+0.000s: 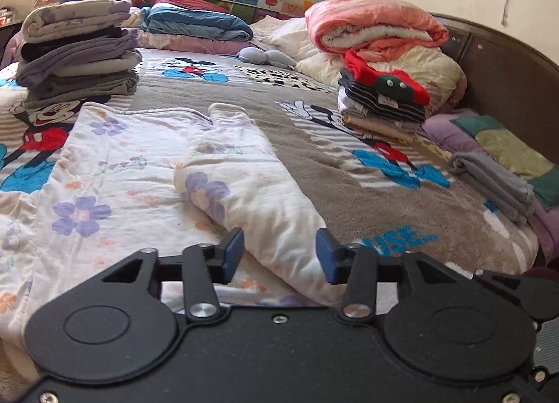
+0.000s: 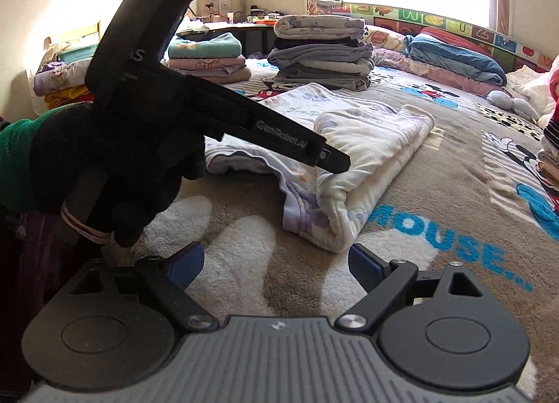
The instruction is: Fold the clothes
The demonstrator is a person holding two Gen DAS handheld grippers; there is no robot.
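Note:
A white garment with purple flowers (image 1: 139, 165) lies spread on the Mickey Mouse blanket (image 1: 314, 165), with one side folded over into a long roll (image 1: 244, 186). My left gripper (image 1: 279, 254) is open, and its blue pads stand on either side of the near end of that roll. In the right wrist view the garment (image 2: 370, 144) sits ahead, with the left gripper (image 2: 339, 162) held by a black-gloved hand (image 2: 115, 165) and its tip resting on the cloth. My right gripper (image 2: 276, 263) is open over bare blanket, just short of the garment's near corner, with nothing between its fingers.
A tall stack of folded clothes (image 1: 77, 53) stands at the far left and a striped stack with a red top (image 1: 380, 102) at the right. A folded grey piece (image 1: 489, 182) lies near the right edge. A pink quilt (image 1: 374, 25) and a dark headboard (image 1: 506, 64) are behind.

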